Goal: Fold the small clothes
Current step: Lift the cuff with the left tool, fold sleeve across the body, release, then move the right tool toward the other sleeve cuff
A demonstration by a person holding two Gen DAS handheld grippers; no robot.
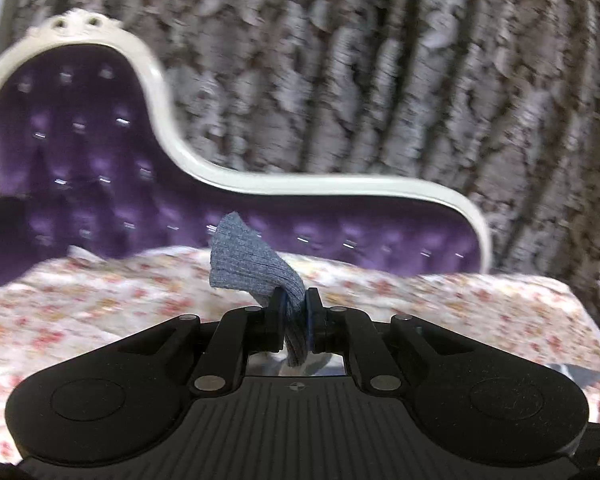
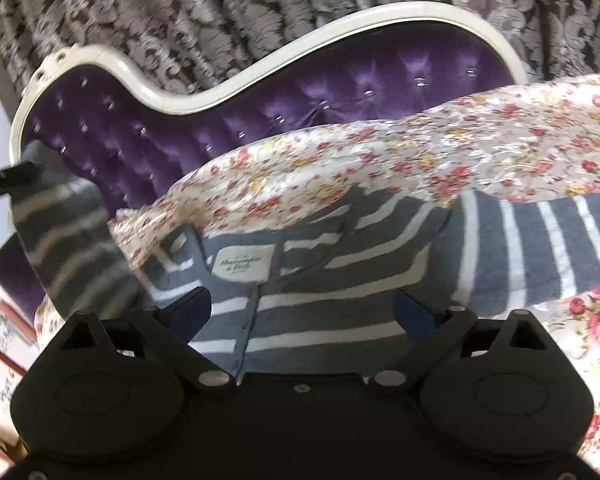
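Note:
A grey and white striped knit cardigan point(image 2: 340, 280) lies on a floral sheet point(image 2: 420, 152), its neck label point(image 2: 242, 266) facing up. My left gripper point(image 1: 294, 306) is shut on a grey-blue ribbed edge of the cardigan point(image 1: 244, 264) and holds it lifted above the sheet. In the right wrist view the left gripper point(image 2: 16, 176) shows at the far left, holding up a striped sleeve point(image 2: 68, 240). My right gripper point(image 2: 304, 312) is open just over the cardigan's button placket, with nothing between its blue pads point(image 2: 190, 310).
A purple tufted sofa back with a white carved frame point(image 1: 260, 184) rises behind the floral sheet point(image 1: 100, 304). A patterned curtain point(image 1: 380, 80) hangs behind it. The sheet is rumpled over part of the cardigan's upper edge in the right wrist view.

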